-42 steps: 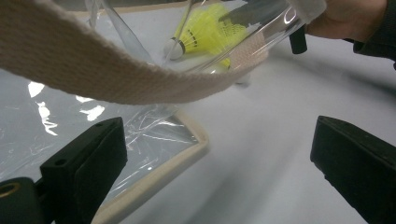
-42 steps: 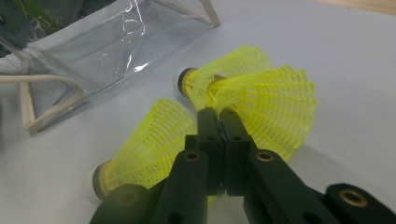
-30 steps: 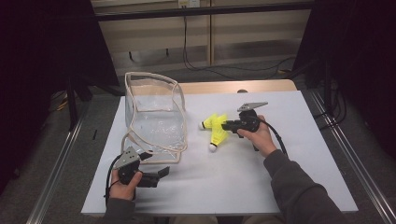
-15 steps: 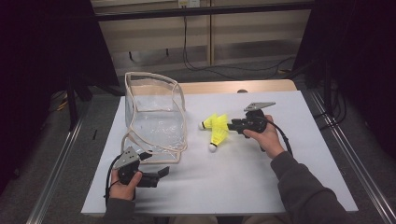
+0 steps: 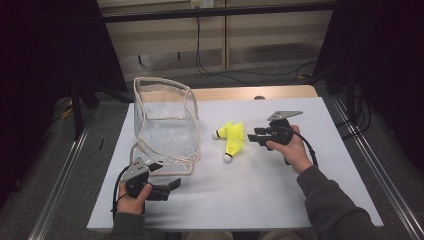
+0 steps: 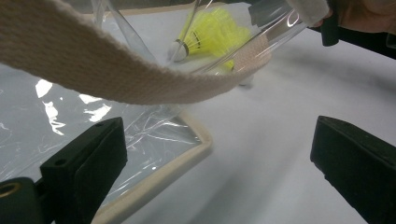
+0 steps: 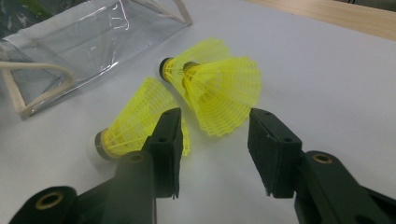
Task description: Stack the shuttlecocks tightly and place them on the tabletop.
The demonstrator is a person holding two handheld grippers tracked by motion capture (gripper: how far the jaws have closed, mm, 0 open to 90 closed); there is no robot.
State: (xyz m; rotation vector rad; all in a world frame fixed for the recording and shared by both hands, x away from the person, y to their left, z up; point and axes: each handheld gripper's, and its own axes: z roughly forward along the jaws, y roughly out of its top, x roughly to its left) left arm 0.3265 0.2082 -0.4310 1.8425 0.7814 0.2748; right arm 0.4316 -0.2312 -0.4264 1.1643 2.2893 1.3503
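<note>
- Resting as before, the left gripper [image 5: 167, 186] stays wide open by the bag [image 5: 165, 125].
- Lying mid-table, the shuttlecocks [image 5: 231, 138] haven't moved; one's cork points left, the other's toward the person.
- Having moved slightly right, the right gripper [image 5: 251, 138] gapes just beside them.

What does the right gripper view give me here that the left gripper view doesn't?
The right gripper view alone shows three yellow shuttlecocks lying unobstructed on the white table, just ahead of the right gripper, whose jaws stand open and empty. The left gripper view alone shows the bag's woven strap close up, hanging across the frame above the open left gripper. Both show the clear plastic bag, the shuttlecocks and the table.
</note>
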